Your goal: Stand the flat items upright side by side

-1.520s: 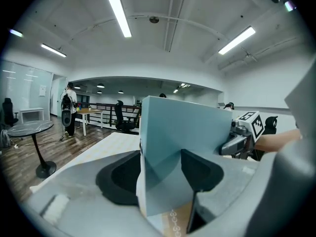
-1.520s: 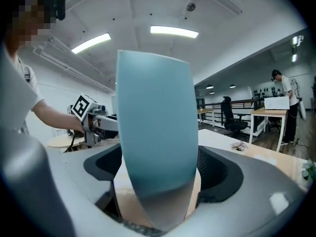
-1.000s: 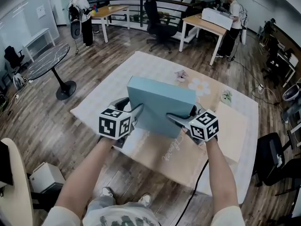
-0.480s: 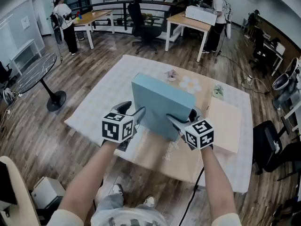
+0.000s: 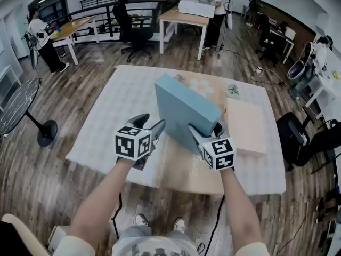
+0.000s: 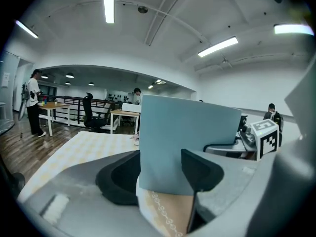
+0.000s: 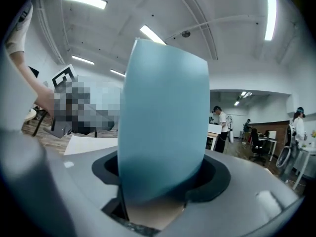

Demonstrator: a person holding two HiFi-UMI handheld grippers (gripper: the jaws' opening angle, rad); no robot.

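A flat light-blue box [image 5: 184, 108] stands on edge on the tan runner [image 5: 176, 169], leaning a little away from me. My left gripper [image 5: 154, 124] is shut on its near left corner. In the left gripper view the blue box [image 6: 187, 142] fills the gap between the pads. My right gripper [image 5: 205, 129] holds the near right corner, its jaws still closing on the blue box [image 7: 163, 127], which sits between both pads. A second flat item, a beige box [image 5: 245, 127], lies flat to the right.
The table wears a pale checked cloth [image 5: 106, 121]. Small flower ornaments [image 5: 202, 87] and a green one [image 5: 233, 91] lie at its far side. Desks, office chairs and standing people are beyond. A black chair [image 5: 298, 143] stands close on the right.
The blue box has swung its near end toward me and now shows a narrower face. Both grippers have stayed on its lower corners. My head view has shifted left.
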